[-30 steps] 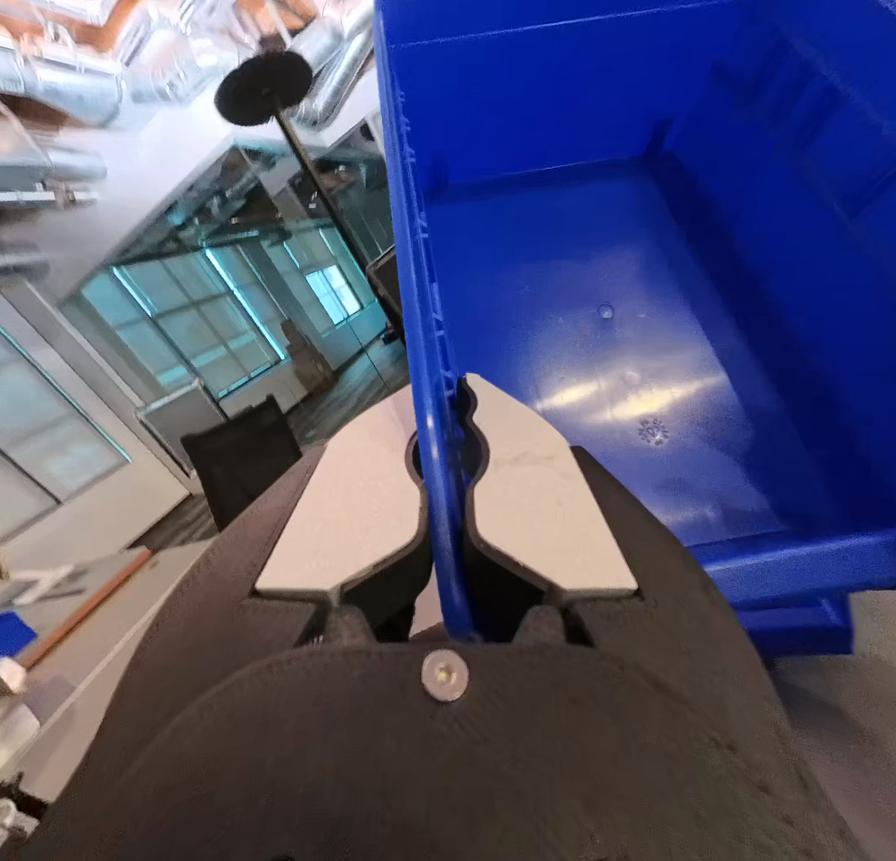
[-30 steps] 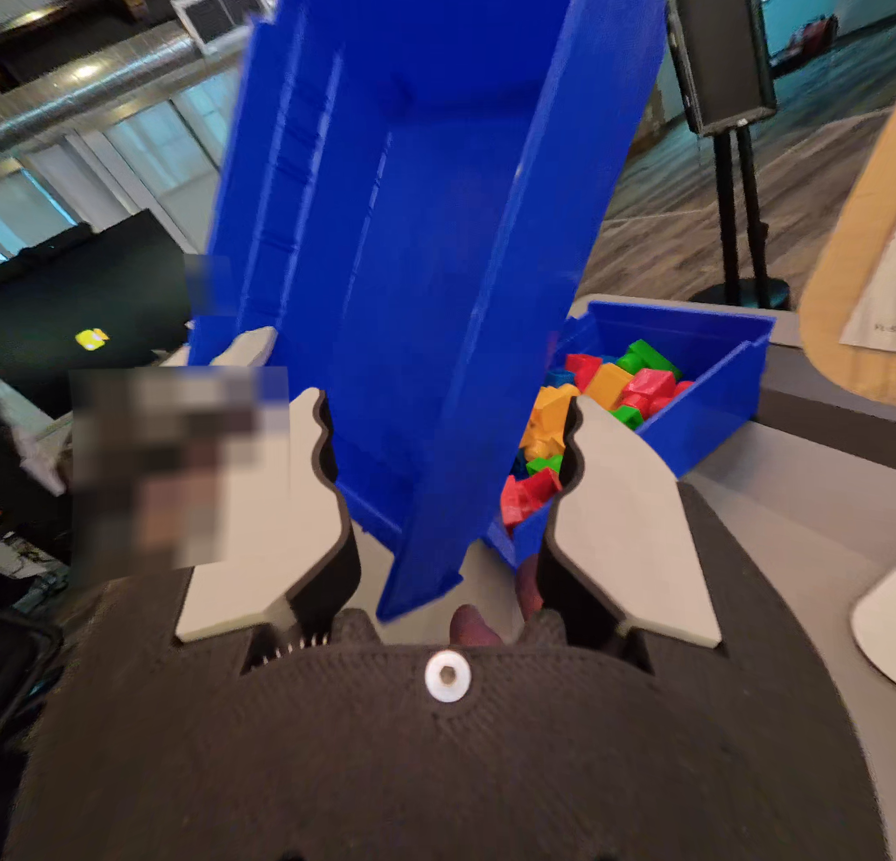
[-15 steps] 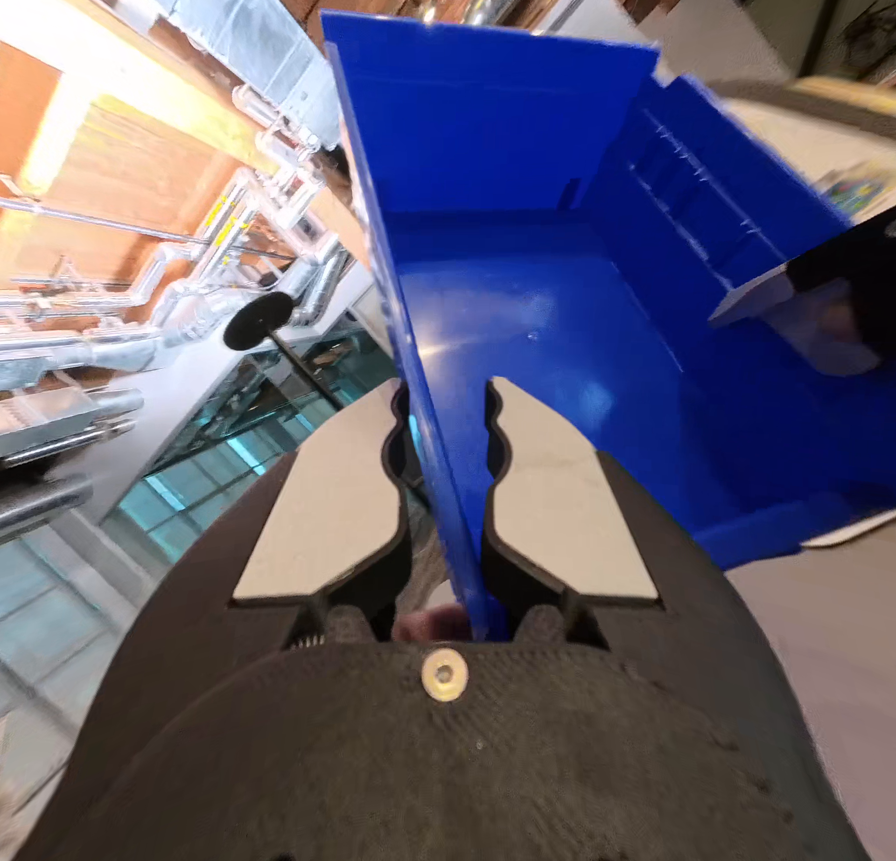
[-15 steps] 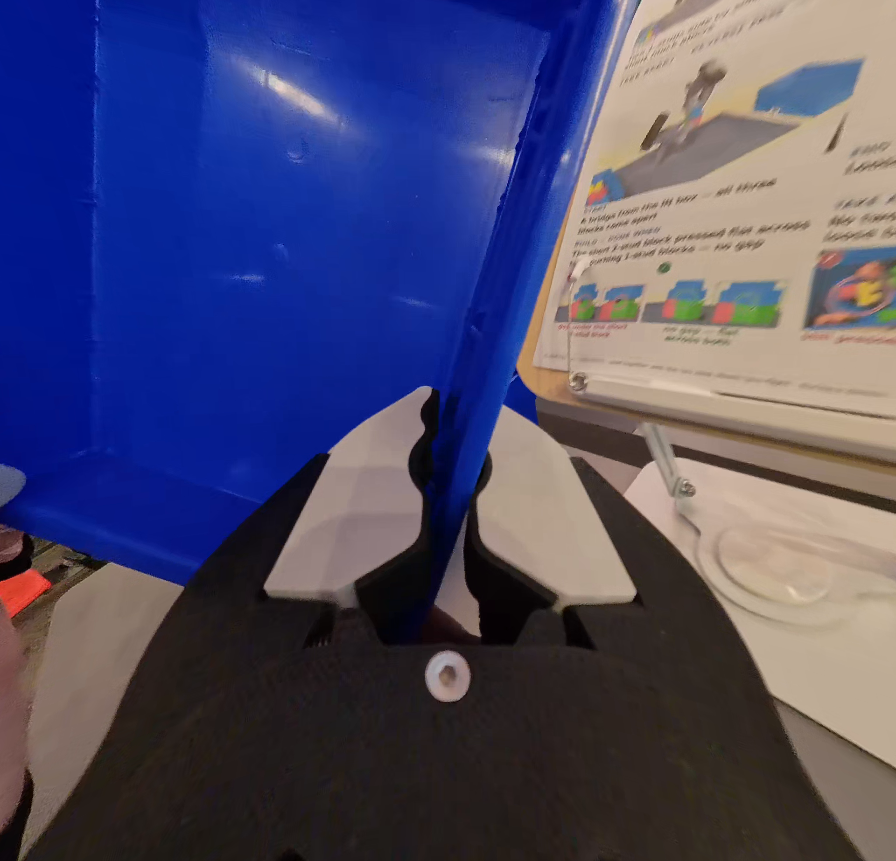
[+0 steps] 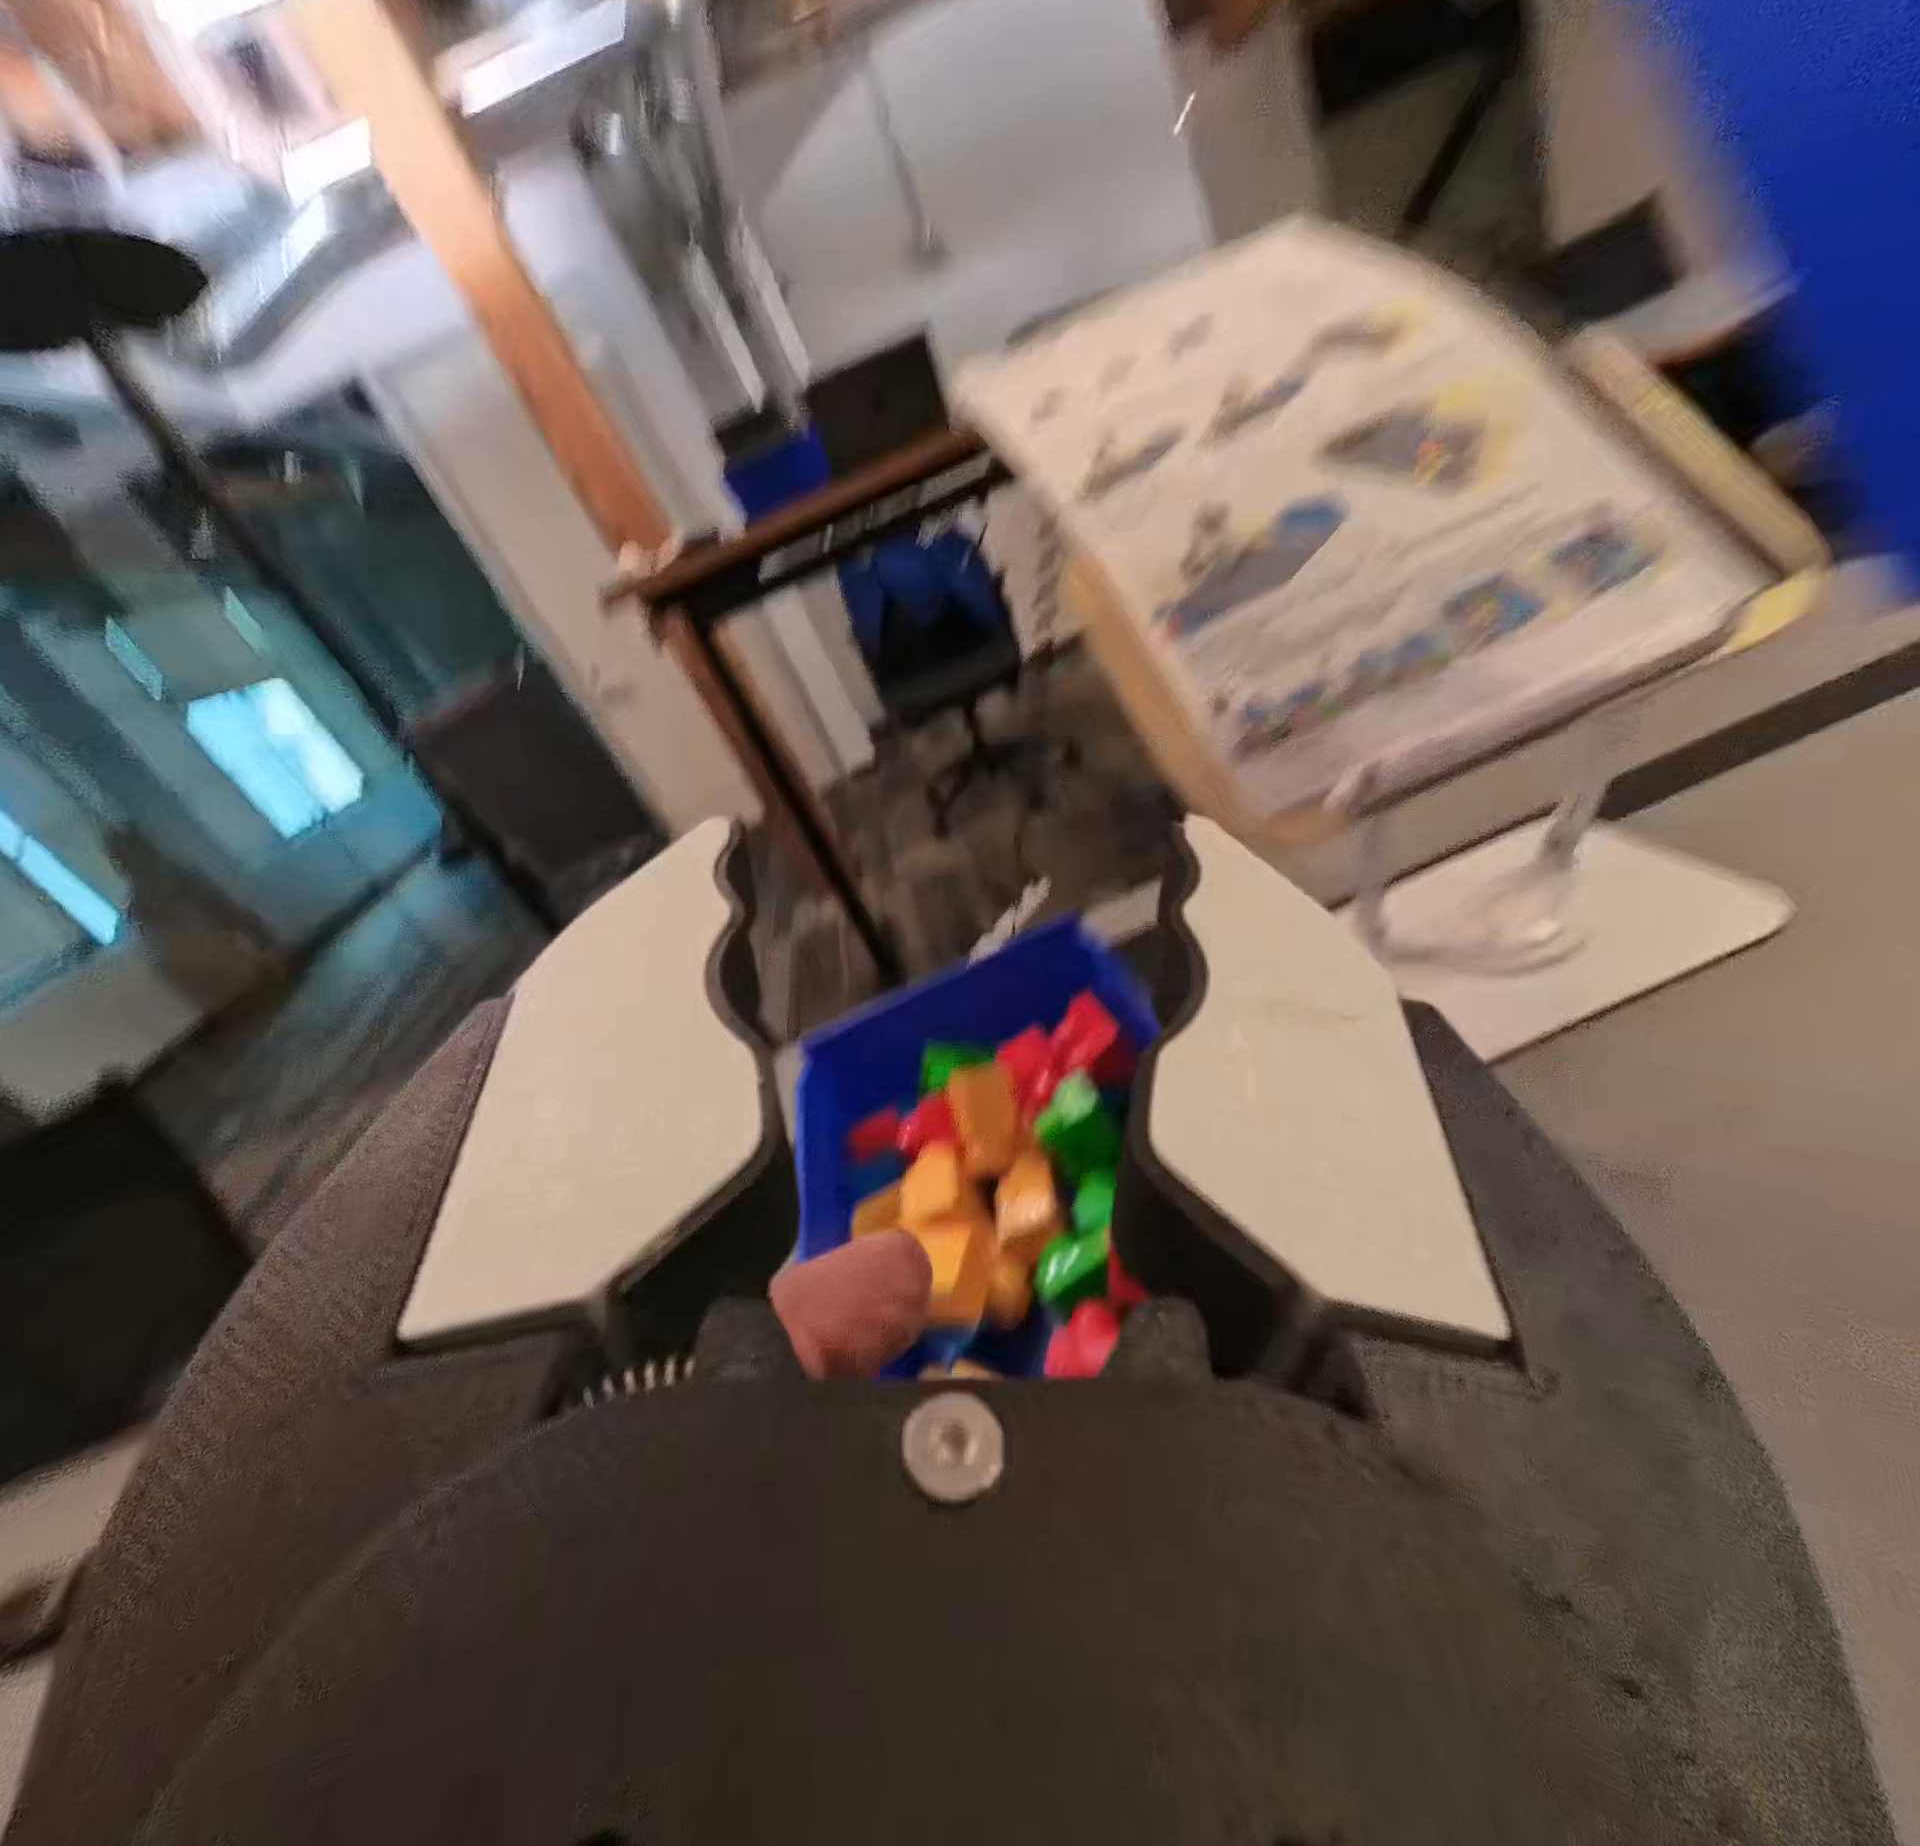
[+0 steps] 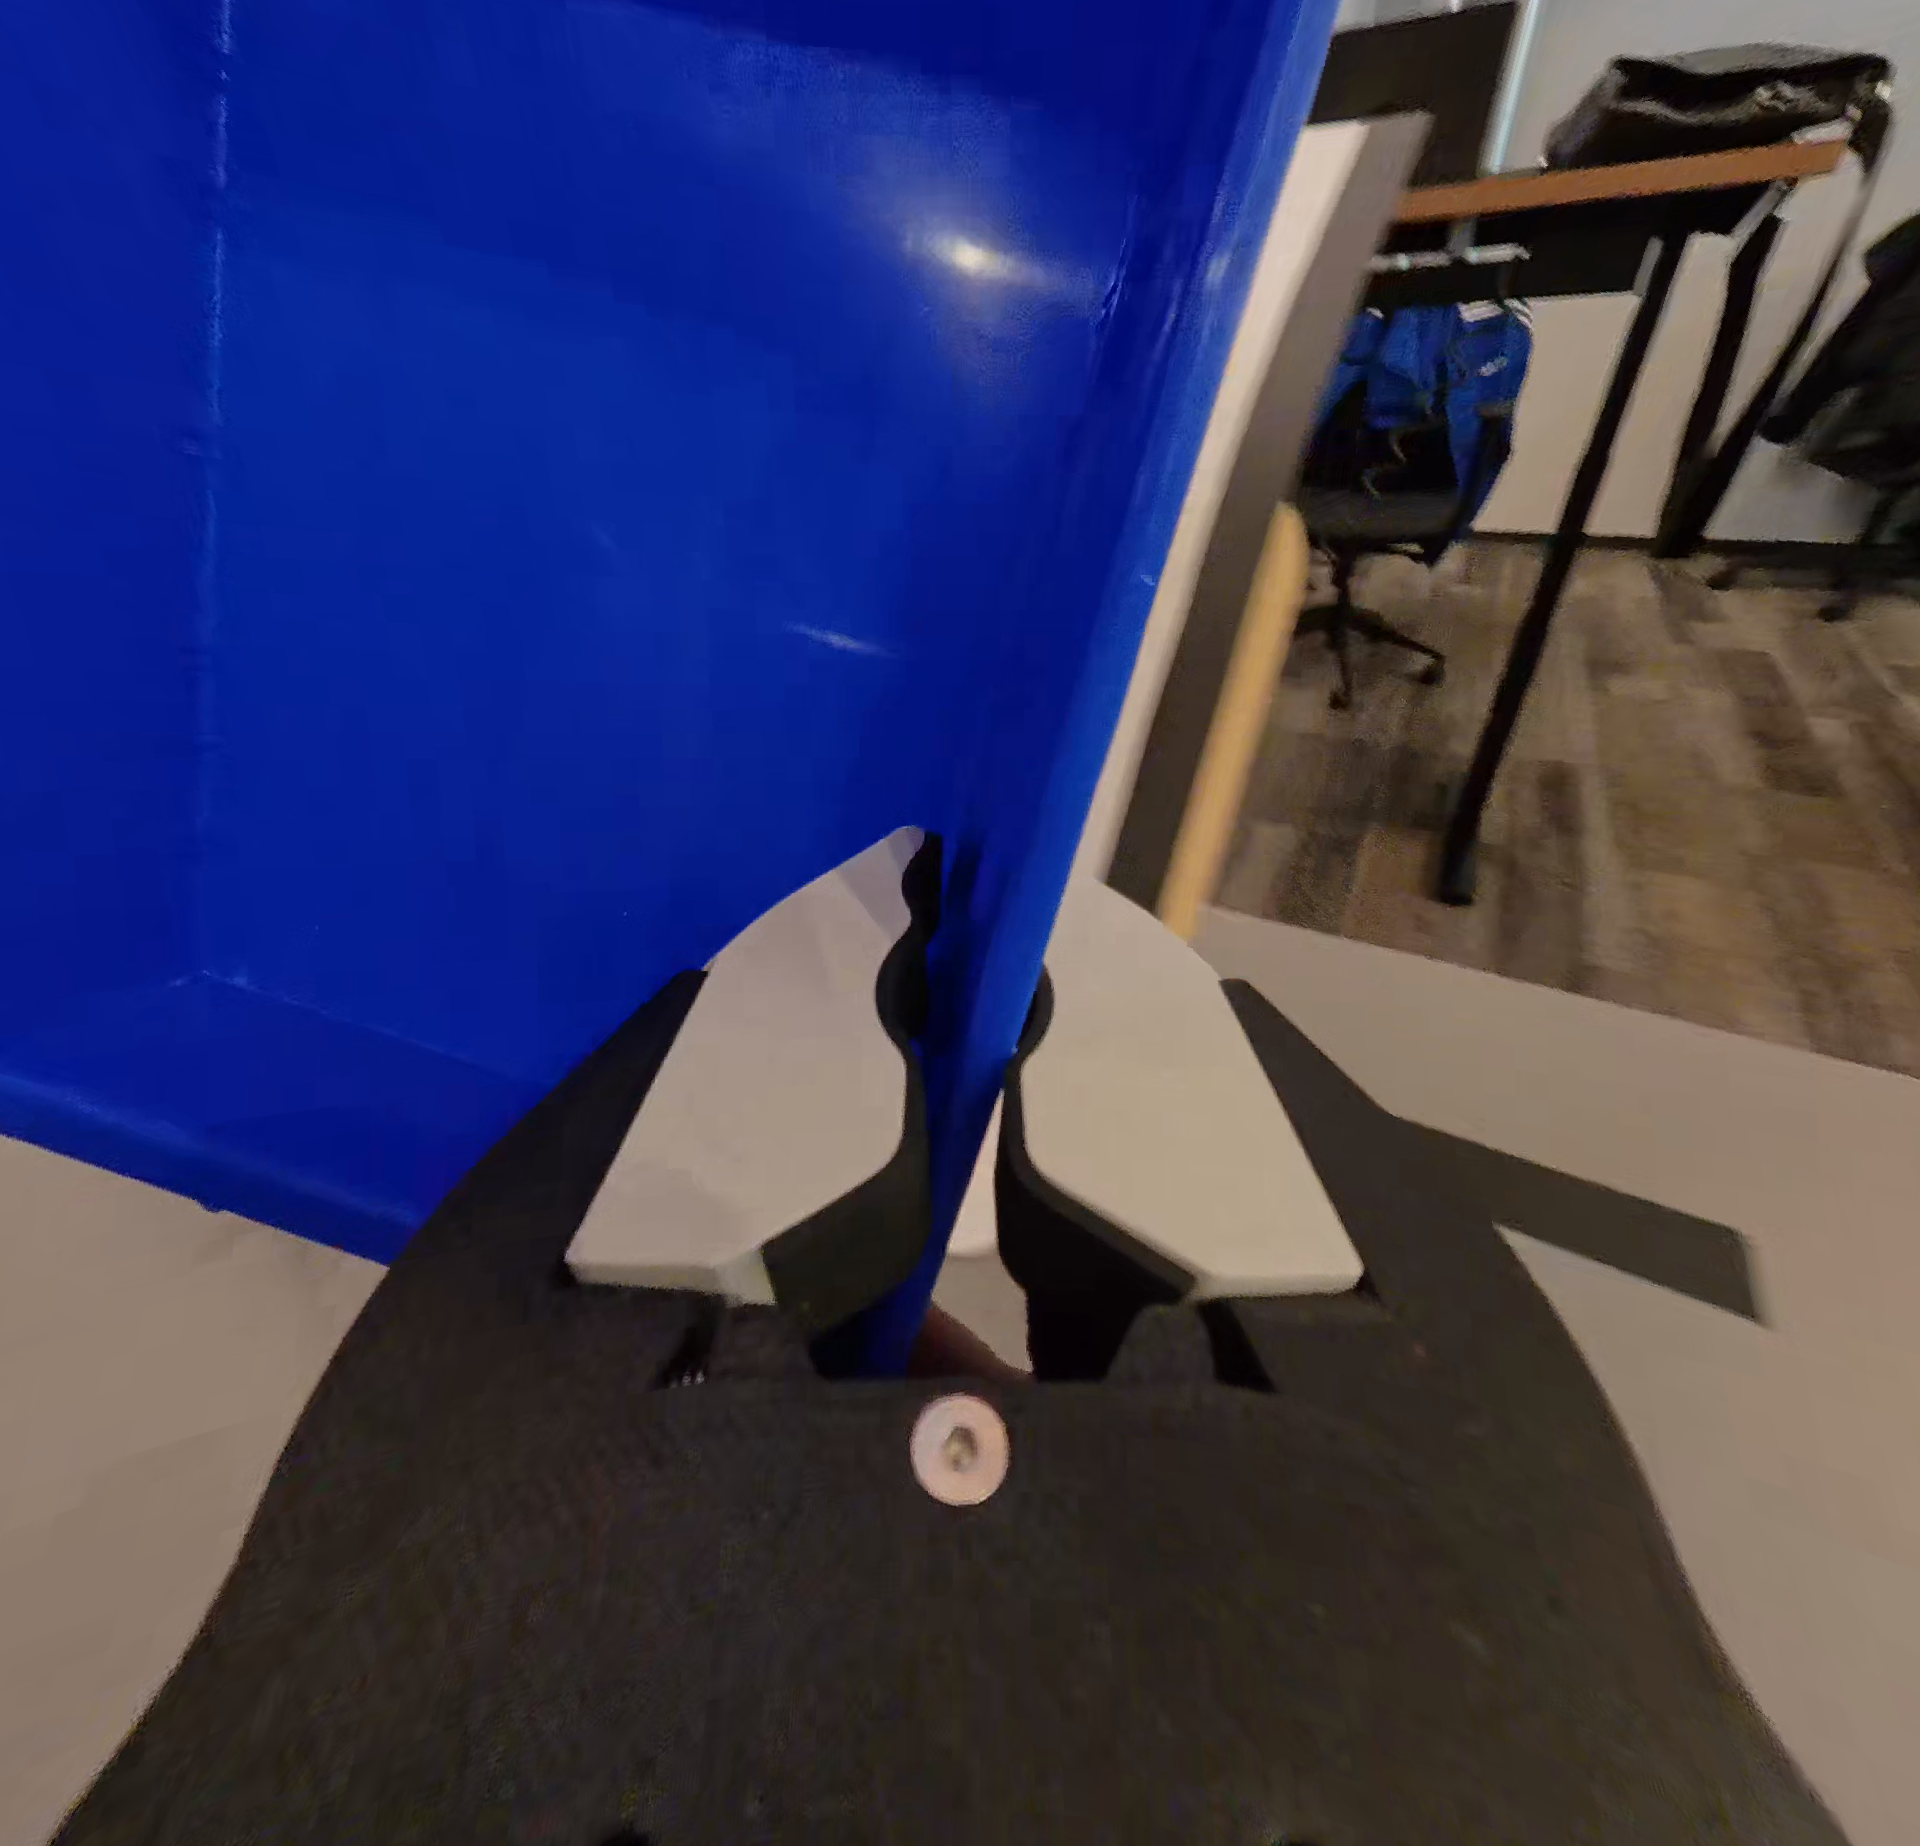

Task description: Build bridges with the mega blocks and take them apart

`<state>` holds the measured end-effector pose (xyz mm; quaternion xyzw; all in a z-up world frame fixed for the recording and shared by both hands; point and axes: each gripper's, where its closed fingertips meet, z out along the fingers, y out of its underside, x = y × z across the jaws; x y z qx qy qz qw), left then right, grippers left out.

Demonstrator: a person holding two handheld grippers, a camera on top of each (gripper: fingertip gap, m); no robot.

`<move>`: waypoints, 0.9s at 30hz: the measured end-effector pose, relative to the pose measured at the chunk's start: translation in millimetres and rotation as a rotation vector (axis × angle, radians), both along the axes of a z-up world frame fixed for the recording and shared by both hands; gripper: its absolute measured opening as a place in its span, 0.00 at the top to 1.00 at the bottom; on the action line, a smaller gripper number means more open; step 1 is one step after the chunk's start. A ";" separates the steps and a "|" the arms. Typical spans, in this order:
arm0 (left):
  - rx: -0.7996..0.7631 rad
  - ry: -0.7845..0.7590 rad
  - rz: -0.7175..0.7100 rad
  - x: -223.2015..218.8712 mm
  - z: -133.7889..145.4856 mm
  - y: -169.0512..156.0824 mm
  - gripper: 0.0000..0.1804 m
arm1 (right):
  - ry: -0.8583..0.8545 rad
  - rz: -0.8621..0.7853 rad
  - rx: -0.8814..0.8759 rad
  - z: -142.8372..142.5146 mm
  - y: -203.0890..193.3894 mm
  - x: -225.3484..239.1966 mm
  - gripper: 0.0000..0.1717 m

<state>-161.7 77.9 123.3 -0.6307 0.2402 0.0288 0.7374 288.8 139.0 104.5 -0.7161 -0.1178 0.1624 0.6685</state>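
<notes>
1. Right claw (image 6: 971, 923) is clamped tight on the side wall of the big empty blue bin (image 6: 520, 446).
2. Left claw (image 5: 956, 923) is spread wide, gripping nothing.
3. The mega blocks (image 5: 997, 1173) sit piled in a smaller blue bin (image 5: 831, 1090) on the grey counter (image 5: 1714, 1121).

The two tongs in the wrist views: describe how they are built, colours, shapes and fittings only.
Both look alike. The left tongs and right tongs each have a broad black body with a rough, textured surface, rounded toward the camera. A single silver screw sits at its centre. Each finger carries a flat, pale grey, wedge-shaped plate, with a black wavy inner edge. No cables, sleeves or markings show.
</notes>
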 end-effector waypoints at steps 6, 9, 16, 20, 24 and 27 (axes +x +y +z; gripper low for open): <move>-0.381 -0.134 0.162 -113.6 -134.9 74.1 0.56 | -0.151 -0.178 -0.169 -48.7 -38.2 122.9 0.95; -0.506 -0.220 0.173 -137.3 -180.4 87.2 0.54 | -0.165 -0.209 -0.297 -88.8 -54.8 165.5 0.95; -0.743 -0.237 0.134 -145.5 -248.2 101.9 0.64 | -0.154 -0.195 -0.543 -173.3 -64.8 209.6 0.95; -0.800 -0.326 0.050 -138.0 -259.5 107.4 0.82 | -0.143 -0.164 -0.666 -211.3 -55.1 215.5 0.95; -0.805 -0.286 0.068 -132.3 -264.2 111.5 0.95 | -0.152 -0.149 -0.807 -243.7 -41.9 224.6 0.95; -0.781 -0.258 0.145 -136.9 -264.6 115.7 0.98 | -0.167 -0.137 -0.873 -251.5 -28.9 228.4 0.95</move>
